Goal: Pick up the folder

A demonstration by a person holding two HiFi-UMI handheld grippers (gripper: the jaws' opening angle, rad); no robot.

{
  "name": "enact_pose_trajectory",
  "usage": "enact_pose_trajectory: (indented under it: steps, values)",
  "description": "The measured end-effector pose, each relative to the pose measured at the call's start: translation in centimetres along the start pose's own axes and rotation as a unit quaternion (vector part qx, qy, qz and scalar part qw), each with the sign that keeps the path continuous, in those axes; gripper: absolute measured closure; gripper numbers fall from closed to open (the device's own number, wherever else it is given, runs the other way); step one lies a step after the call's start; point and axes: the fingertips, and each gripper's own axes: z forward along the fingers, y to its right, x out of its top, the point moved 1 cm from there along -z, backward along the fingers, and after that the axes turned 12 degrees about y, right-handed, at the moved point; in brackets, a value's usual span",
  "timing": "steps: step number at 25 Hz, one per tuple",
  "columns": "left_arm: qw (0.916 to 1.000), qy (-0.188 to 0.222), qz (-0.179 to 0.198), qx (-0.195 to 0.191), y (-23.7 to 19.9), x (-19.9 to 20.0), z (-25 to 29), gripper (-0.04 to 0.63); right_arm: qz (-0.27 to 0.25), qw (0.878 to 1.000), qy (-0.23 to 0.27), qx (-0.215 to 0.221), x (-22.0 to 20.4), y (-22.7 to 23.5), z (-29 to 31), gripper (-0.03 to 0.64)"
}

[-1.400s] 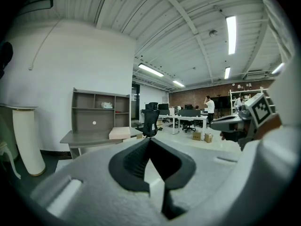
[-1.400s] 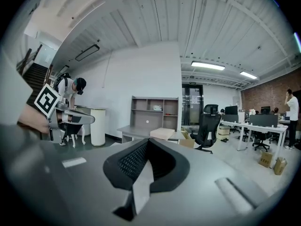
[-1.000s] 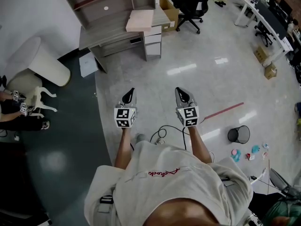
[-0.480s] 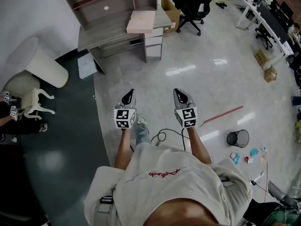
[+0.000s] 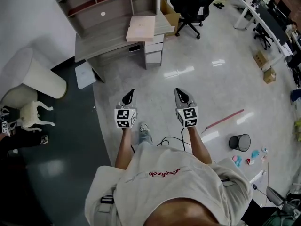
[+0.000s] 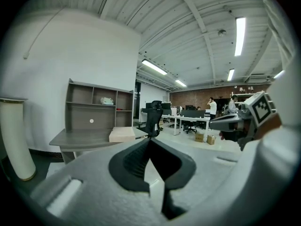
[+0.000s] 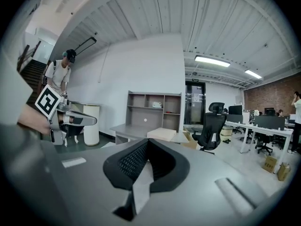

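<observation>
Approach step, by judgement. Pale folder [image 5: 141,28] lay on grey desk [image 5: 101,42], well ahead. Left gripper [image 5: 128,97] and right gripper [image 5: 183,97] both pressed together, empty. Next: reach desk, spread jaws at folder edge.

Ahead of our left gripper [image 5: 129,96] and right gripper [image 5: 183,95], bare glossy floor [image 5: 197,93] runs as an open lane to the desk [image 5: 101,44]. The shelf unit [image 5: 108,6] walls off the desk's rear, leaving the folder [image 5: 140,28] near its right end open from the front. A cardboard box [image 5: 170,15] and a black office chair [image 5: 190,4] crowd the right side; that gap looks narrow, though we cannot judge it well. A white cylinder [image 5: 40,74] stands well left. A cable [image 5: 164,140] loops by our feet.
</observation>
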Motion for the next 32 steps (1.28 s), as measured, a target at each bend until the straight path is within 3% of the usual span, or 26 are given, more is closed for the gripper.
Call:
enact_pose_trajectory:
  steps: [18, 32]
  values:
    - [0.9987, 0.008, -0.005, -0.05, -13.3, 1.7, 12.7, 0.597, -0.012, 0.999, 0.004, -0.052, 1.7, 1.4, 17.1, 0.609]
    - [0.9962, 0.002, -0.001, -0.087, -17.1, 1.2, 17.8, 0.597, -0.009, 0.996, -0.002, -0.083, 0.6, 2.1, 22.2, 0.61]
